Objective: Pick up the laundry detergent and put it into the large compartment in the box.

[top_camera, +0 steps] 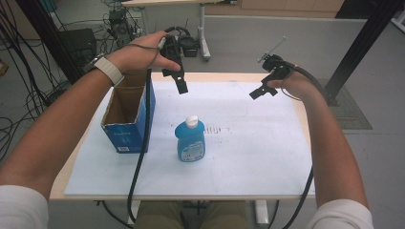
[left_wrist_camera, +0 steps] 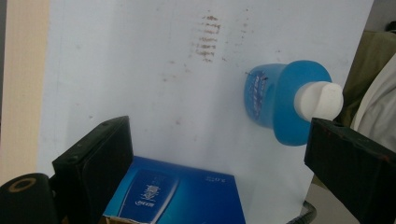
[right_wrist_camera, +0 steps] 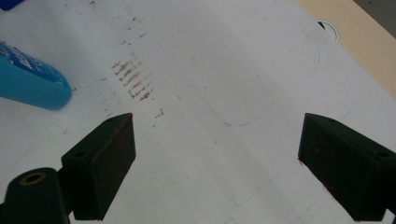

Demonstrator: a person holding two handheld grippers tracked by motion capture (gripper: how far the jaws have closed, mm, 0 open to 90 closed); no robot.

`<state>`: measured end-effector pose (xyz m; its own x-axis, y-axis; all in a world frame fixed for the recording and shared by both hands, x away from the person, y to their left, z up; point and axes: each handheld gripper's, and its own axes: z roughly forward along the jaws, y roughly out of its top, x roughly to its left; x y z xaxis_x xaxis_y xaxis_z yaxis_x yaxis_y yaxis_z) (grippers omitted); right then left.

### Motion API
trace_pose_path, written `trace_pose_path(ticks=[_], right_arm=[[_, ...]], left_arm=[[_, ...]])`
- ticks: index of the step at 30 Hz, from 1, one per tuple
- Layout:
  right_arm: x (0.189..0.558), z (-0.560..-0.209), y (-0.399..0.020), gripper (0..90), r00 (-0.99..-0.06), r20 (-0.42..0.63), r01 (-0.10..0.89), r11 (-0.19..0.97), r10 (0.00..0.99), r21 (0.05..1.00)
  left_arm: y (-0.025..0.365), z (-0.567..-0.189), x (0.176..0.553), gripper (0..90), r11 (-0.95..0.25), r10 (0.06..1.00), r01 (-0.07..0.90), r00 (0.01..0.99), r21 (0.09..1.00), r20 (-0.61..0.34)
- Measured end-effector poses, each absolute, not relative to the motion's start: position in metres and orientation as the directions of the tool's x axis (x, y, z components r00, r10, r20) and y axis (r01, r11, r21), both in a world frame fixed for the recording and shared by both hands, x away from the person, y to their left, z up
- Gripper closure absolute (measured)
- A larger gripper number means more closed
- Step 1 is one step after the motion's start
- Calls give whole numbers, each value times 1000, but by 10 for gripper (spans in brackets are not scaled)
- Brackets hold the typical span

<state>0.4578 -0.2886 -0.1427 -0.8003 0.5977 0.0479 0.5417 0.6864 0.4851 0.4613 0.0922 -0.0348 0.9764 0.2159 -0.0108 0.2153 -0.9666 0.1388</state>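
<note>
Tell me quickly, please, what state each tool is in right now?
Left tool: open, holding nothing, raised above the table beside the blue box.
Right tool: open, holding nothing, raised over the white mat.

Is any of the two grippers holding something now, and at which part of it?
Nothing is held. The left gripper and the right gripper hang open above the table; the blue bottle stands free.

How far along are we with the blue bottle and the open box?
Nothing looks done yet: the blue plastic bottle with a white cap stands upright on the white sheet, beside the open blue cardboard box. Nothing is in hand: the left gripper and right gripper hover open. Any grasp is still ahead.
</note>
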Motion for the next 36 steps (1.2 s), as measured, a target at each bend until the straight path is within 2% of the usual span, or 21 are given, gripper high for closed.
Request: trace_pose_path(ticks=[22,36], right_arm=[[452,-142,-286,114,-783,38,560,677,621,478],[451,-143,-284,111,-782,30,558,677,623,481]], left_arm=[[90,-40,450,81,-966,236,236,972,106,-15],[93,-38,444,79,-966,221,223,975,128,-35]])
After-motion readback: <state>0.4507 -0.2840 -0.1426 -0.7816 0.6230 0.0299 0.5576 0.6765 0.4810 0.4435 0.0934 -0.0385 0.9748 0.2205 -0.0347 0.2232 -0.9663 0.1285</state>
